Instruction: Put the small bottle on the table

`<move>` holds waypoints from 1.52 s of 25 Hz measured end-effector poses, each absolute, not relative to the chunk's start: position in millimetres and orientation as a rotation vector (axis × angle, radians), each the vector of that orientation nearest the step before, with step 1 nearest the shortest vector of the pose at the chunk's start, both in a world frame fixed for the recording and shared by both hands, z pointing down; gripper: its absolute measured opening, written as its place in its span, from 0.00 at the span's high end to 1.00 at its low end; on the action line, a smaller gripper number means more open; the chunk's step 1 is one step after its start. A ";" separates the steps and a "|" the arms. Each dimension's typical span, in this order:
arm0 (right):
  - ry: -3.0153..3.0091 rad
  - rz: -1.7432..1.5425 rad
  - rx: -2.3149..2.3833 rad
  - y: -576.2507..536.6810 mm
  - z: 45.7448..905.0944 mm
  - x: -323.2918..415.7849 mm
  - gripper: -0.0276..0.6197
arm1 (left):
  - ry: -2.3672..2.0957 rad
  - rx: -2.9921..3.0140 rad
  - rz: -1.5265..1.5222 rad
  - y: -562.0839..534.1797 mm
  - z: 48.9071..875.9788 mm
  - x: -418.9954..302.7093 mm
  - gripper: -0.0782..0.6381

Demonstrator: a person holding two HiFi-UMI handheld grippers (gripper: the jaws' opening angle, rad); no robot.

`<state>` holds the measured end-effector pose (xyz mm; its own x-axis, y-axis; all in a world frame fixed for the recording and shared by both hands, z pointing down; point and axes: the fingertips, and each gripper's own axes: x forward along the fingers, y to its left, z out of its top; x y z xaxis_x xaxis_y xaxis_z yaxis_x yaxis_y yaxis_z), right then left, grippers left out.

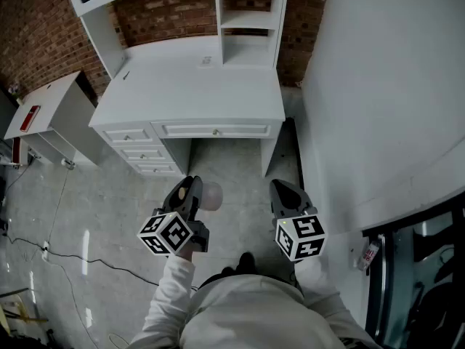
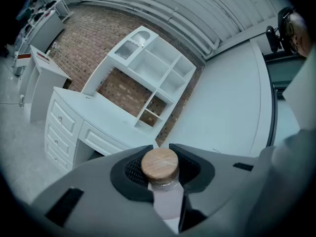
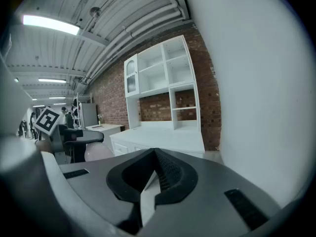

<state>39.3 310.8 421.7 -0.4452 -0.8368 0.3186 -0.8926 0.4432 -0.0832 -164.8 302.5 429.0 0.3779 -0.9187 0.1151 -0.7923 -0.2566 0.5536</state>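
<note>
Head view: left tongs [image 1: 190, 192] carry the small bottle [image 1: 211, 195] above the floor [image 1: 87, 217], short of the white worktop [image 1: 196, 86], with the right tongs [image 1: 285, 195] alongside. Left gripper view alone shows the wooden cap [image 2: 159, 163], the tongs clamped on the bottle. Right gripper view: tongs pressed together, empty.

Light: bright, cool and even; a ceiling strip lamp [image 3: 52, 24] glows at the upper left.
Glare: pale streaks on the floor [image 1: 87, 242], left; desk [image 1: 189, 86] top nearly washed out.
Edges: fisheye bending and dark corners in both gripper views.
Focus: nearest foreground soft.
</note>
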 end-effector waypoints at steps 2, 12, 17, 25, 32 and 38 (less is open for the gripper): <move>-2.483 0.355 1.499 306.4 419.9 39.2 0.91 | -1.479 2.110 -0.314 298.7 427.9 -164.6 0.73; -2.479 0.377 1.510 293.8 425.7 57.6 0.91 | -1.515 2.101 -0.306 288.7 431.7 -151.9 0.73; -2.475 0.383 1.521 282.9 425.0 61.1 0.91 | -1.526 2.104 -0.296 278.6 430.1 -151.7 0.73; -2.444 0.390 1.534 242.0 432.5 66.7 0.91 | -1.520 2.097 -0.290 229.2 436.2 -149.9 0.73; -2.429 0.392 1.570 169.7 433.6 65.6 0.91 | -1.489 2.130 -0.271 151.2 438.0 -147.0 0.73; -2.406 0.402 1.600 103.5 429.5 60.3 0.91 | -1.450 2.149 -0.271 75.6 431.4 -149.4 0.73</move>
<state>60.3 103.5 429.5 -0.3812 -0.8625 0.3327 -0.9239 0.3687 -0.1025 -149.4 75.6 431.4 0.4042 -0.9062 0.1239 -0.8000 -0.2847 0.5282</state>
